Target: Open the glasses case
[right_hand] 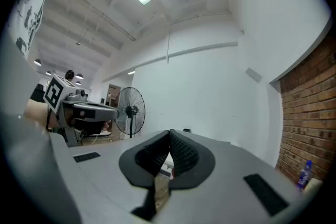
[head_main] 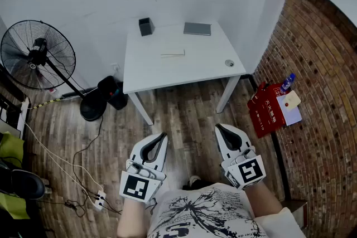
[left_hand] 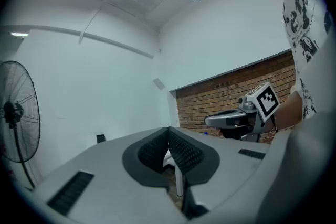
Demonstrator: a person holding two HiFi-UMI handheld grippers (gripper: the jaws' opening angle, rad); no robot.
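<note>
Wooden floorboards fill the head view, and a white table [head_main: 184, 72] sits in the corner where the white wall meets the brick wall [head_main: 318, 92]. At the table's far edge lies what I take for the glasses case [head_main: 197, 28], a grey flat oblong, lid down as far as I can tell, though it's small from here. A small dark box [head_main: 145, 26] stands to its left, and a pale flat item [head_main: 173, 53] lies nearer the middle. There's a standing fan [head_main: 38, 56] off to the left and a red box [head_main: 266, 110] by the bricks.

The left gripper [head_main: 162, 135] and right gripper [head_main: 220, 127] are held low and level, side by side in front of the person and well short of the table. To me that's a ready stance, with the reach not yet begun and the case untouched.

Over to the left gripper view: the ribbed black pads are pressed together at the tips. Only a slit shows beneath them, with a table leg visible through it, and nothing is pinched. The other gripper shows at the right, against the brick.

In the right gripper view it's the same picture, tips meeting and nothing between them. The fan and the other gripper are at the left, and a blue bottle [right_hand: 302, 173] is low on the right. Neither gripper view lets me make out the case.
</note>
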